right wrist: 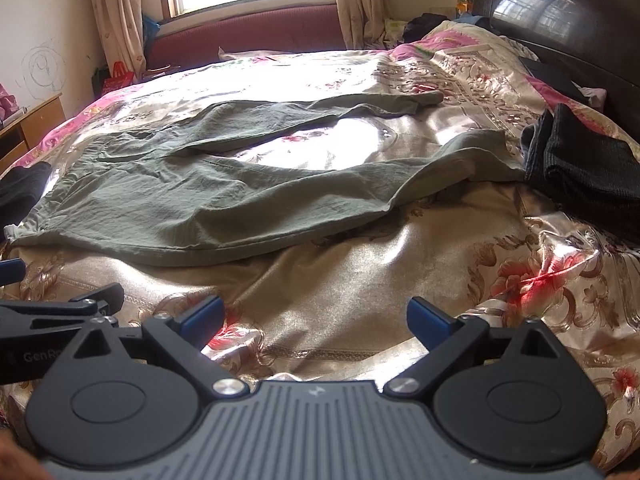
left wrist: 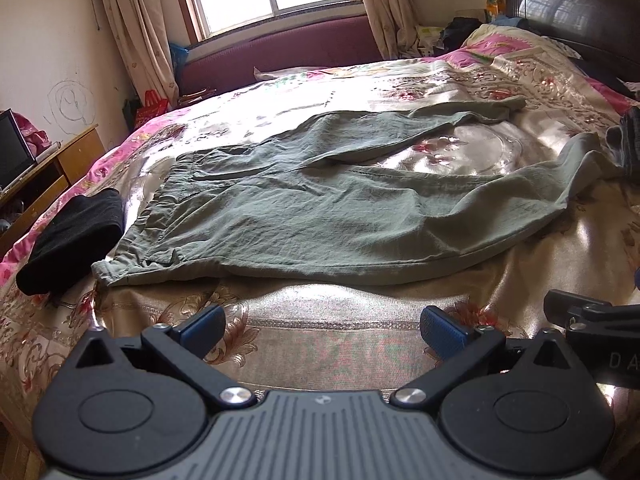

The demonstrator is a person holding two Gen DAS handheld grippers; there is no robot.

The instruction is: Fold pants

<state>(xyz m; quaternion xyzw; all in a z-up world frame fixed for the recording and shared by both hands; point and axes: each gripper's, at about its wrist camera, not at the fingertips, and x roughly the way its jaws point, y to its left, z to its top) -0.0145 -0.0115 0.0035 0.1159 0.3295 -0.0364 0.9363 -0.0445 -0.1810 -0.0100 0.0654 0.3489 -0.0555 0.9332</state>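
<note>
Both our grippers, left [left wrist: 322, 330] and right [right wrist: 316, 320], hover with jaws spread wide and empty over the floral bedspread [right wrist: 360, 288]. Green pants [left wrist: 304, 208] lie unfolded at twelve o'clock, legs splayed toward two. Black folded clothes [left wrist: 72, 240] sit at nine o'clock, a dark pile [right wrist: 588, 168] at two.

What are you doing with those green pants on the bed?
A person holds a tool in each hand to fold the green pants. The pants lie spread out on the flowery bedspread, legs apart, not folded yet. The left tool and right tool are both open, hovering near the bed's edge, touching nothing. Dark folded clothes sit beside the pants.
</note>
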